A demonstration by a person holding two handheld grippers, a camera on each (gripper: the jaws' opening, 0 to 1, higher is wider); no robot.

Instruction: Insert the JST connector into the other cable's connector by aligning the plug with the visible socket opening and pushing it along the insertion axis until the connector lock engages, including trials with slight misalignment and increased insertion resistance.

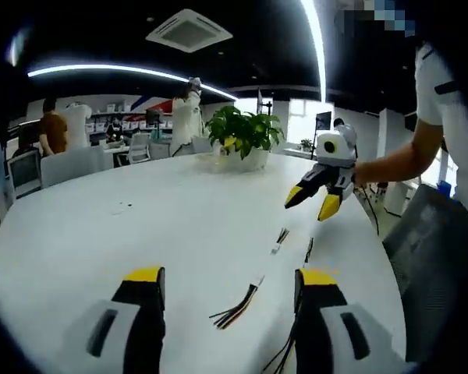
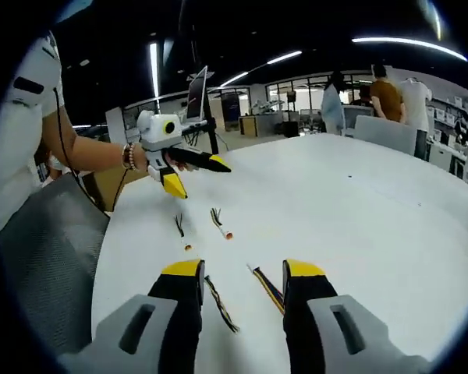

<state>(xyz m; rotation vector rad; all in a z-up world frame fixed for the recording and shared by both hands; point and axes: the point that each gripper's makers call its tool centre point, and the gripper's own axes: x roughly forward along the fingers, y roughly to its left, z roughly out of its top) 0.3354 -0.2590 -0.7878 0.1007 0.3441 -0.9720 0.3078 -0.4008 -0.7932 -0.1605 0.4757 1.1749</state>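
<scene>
The left gripper [image 1: 231, 280] hovers over the white table [image 1: 101, 241], jaws spread, holding nothing. Between them lies a cable with its JST connector [image 1: 259, 281]. Beyond, the potted plant [image 1: 244, 136] holds green leaves. The right gripper [image 2: 242, 273], jaws apart, is empty above the other cable [image 2: 221, 224].

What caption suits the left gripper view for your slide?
Open left gripper above loose multicoloured wire cables on round white table; open right gripper hovers opposite.
</scene>
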